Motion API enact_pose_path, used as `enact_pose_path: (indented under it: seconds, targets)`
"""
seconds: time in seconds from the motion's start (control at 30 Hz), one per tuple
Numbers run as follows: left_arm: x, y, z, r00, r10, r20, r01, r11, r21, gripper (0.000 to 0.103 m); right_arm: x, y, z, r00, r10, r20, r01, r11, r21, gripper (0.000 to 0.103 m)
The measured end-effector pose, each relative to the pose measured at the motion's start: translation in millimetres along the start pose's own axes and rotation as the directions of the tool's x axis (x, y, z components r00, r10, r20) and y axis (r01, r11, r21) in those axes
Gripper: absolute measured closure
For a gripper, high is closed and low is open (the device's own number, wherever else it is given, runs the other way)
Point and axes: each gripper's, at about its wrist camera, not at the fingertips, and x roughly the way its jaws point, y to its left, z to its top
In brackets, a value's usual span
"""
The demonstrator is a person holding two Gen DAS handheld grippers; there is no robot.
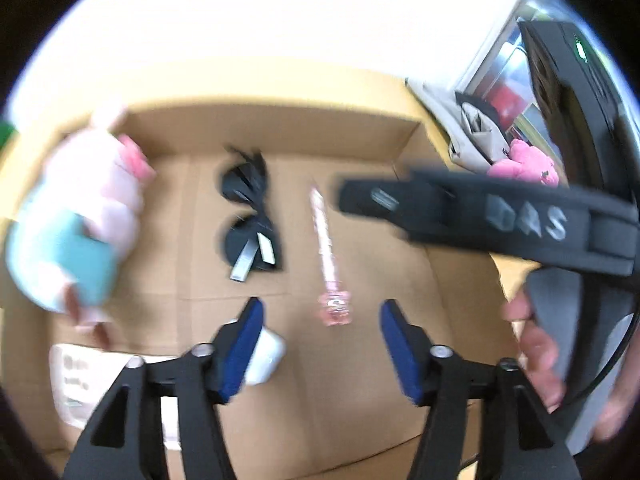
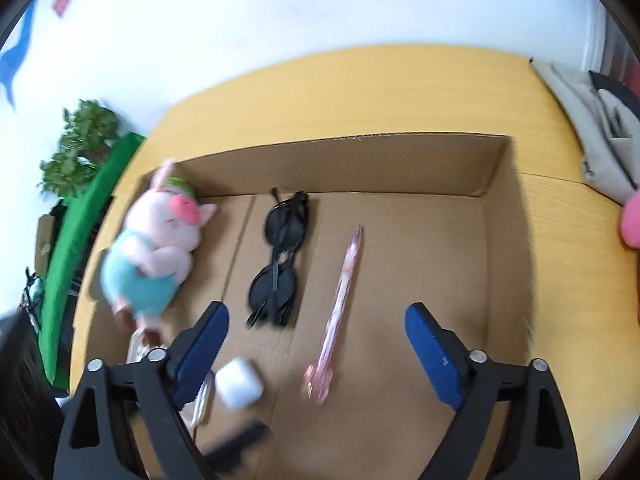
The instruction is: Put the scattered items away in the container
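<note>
Hovering over the shallow brown cardboard box [image 2: 360,168], both empty and spread wide: the left gripper [image 1: 322,344] and the right gripper [image 2: 316,352], blue pads well apart with nothing between them. Lying already on the box floor: the soft pink pig plush in turquoise overalls [image 2: 152,256] against the left wall, the black folded sunglasses [image 2: 280,264] near the middle, the slim translucent pink pen [image 2: 340,304] just beside them, and the small white rounded earbud case [image 2: 239,386] near the left finger of the right gripper. Sitting outside, on the yellow wooden table [image 2: 360,88] past the right wall and beside a beige fabric pouch [image 2: 588,120]: a bright pink plush toy [image 2: 632,220], probably the next thing to fetch. Judging it light, squashy and forgiving; best pinching across the thick body, closing well in so the fabric is not slipping out. Treating the sunglasses as fragile and the pen and glossy case as likely slippery, so leaving them alone. Blurring in the left view, so finer detail there staying uncertain.
</note>
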Motion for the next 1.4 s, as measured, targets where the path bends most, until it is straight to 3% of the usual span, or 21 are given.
enact_pose_path:
  seconds: [0.1,0.17,0.27,0.4,0.47,0.67,0.8,1.4]
  targets:
    - [-37.7,5.6,-13.5,0.985,0.098,0.140,-0.105,0.993,0.047,0.029,-35.7,16.4,-32.8,0.993,-0.080,0.081,0.082,0.996,-0.023,0.007]
    - [-58.5,18.5,-23.0,0.967,0.150,0.207,-0.164,0.985,0.049,0.025,-53.8,28.6,-54.2,0.986,-0.101,0.130,0.107,0.994,-0.038,0.001]
    - [-91.6,11.0,-39.2,0.934,0.192,0.300,-0.208,0.978,0.022,0.024,-78.0,50.1,-96.7,0.975,-0.101,0.197,0.114,0.992,-0.054,0.001]
    - [-145.6,15.3,-75.8,0.879,0.265,0.396,-0.292,0.956,0.008,0.023,-94.9,71.2,-143.4,0.944,-0.183,0.274,0.214,0.973,-0.089,0.001]
    - [-149.9,14.3,-88.4,0.868,0.279,0.411,-0.312,0.950,0.015,0.023,-99.0,84.4,-163.2,0.928,-0.215,0.304,0.252,0.963,-0.091,0.001]
    - [-157.5,13.8,-110.6,0.879,0.259,0.401,-0.294,0.955,0.029,0.022,-117.3,100.8,-197.5,0.900,-0.236,0.366,0.281,0.957,-0.074,0.000]
    - [-162.5,15.7,-117.2,0.875,0.259,0.410,-0.292,0.956,0.019,0.022,-123.2,106.0,-208.1,0.889,-0.257,0.379,0.309,0.948,-0.082,0.000]
    - [-172.4,12.9,-138.0,0.872,0.272,0.408,-0.291,0.957,-0.015,0.022,-132.8,109.3,-237.8,0.895,-0.244,0.373,0.294,0.952,-0.082,0.000]
